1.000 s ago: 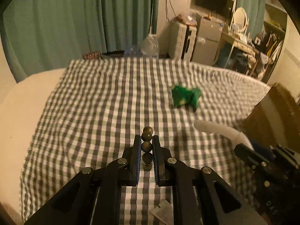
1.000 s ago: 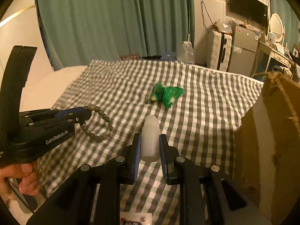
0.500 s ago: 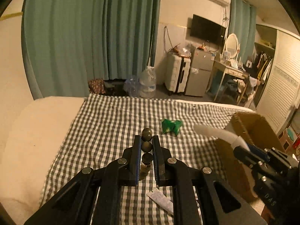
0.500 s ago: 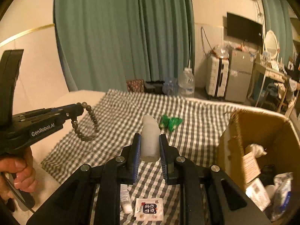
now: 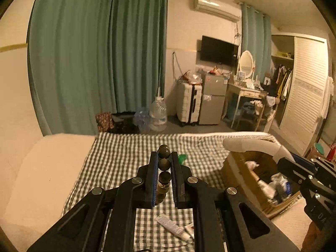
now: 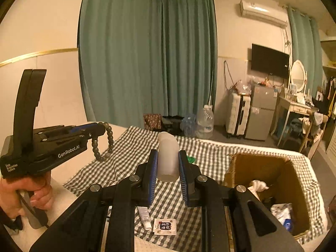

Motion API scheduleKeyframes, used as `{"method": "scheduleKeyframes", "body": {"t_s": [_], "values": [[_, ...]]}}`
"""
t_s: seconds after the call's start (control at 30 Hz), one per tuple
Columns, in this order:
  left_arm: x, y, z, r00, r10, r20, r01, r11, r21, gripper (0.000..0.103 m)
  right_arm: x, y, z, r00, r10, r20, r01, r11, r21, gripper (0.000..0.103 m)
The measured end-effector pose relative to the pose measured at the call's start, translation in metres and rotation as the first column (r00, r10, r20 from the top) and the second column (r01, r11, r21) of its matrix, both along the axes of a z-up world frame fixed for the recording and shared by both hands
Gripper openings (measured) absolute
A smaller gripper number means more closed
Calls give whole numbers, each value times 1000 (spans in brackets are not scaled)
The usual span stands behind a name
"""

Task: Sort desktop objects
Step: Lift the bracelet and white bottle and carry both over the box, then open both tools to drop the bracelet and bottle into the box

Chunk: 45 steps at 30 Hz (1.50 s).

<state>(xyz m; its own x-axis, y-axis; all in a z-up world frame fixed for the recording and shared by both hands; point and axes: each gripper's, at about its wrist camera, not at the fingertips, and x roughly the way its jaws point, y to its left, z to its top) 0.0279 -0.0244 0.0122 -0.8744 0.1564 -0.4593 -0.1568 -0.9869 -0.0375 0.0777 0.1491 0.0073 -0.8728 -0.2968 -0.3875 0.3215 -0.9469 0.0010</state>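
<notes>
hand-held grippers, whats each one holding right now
Left hand-held gripper: shut on the bead bracelet.
Right hand-held gripper: shut on the white bottle.

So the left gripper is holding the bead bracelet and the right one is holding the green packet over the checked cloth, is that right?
Not quite. The left gripper does hold the bead bracelet, but the right gripper has its jaws shut on a white bottle, as the right wrist view shows. The green packet lies on the checked cloth, not held by either gripper.
</notes>
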Motion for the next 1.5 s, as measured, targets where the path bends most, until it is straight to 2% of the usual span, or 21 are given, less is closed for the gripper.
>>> {"method": "scheduleKeyframes", "body": {"t_s": [0.23, 0.4, 0.57, 0.73, 0.97, 1.13, 1.23, 1.37, 1.5], "values": [[20, 34, 37, 997, -79, -24, 80, 996, 46, 11, 17, 39, 24, 998, -43, -55, 41, 999, -31, 19], [25, 74, 60, 989, -135, -54, 138, 990, 40, 11, 29, 75, 42, 988, -110, -109, 106, 994, -38, 19], [25, 117, 72, 978, -201, -55, 202, 979, 25, 11, 38, 111, 56, 978, -159, -137, 151, 986, -65, 19], [20, 158, 71, 968, -245, -44, 246, 969, 23, 11, 42, 137, 55, 975, -180, -135, 174, 983, -53, 19], [10, 209, 53, 954, -301, -8, 301, 954, -7, 11, 34, 176, 39, 971, -225, -77, 217, 971, -100, 19], [-3, 238, 23, 941, -336, 44, 337, 941, -25, 11, 24, 200, 25, 965, -259, -30, 254, 960, -121, 19], [-19, 260, 1, 931, -354, 86, 358, 933, -43, 11, 10, 216, 3, 963, -267, 23, 268, 952, -148, 19], [-38, 280, -28, 922, -365, 133, 373, 927, -44, 11, -12, 229, -25, 950, -293, 108, 305, 944, -122, 19], [-58, 289, -56, 912, -365, 187, 377, 925, -33, 11, -26, 232, -40, 943, -297, 153, 315, 943, -111, 20]]}}
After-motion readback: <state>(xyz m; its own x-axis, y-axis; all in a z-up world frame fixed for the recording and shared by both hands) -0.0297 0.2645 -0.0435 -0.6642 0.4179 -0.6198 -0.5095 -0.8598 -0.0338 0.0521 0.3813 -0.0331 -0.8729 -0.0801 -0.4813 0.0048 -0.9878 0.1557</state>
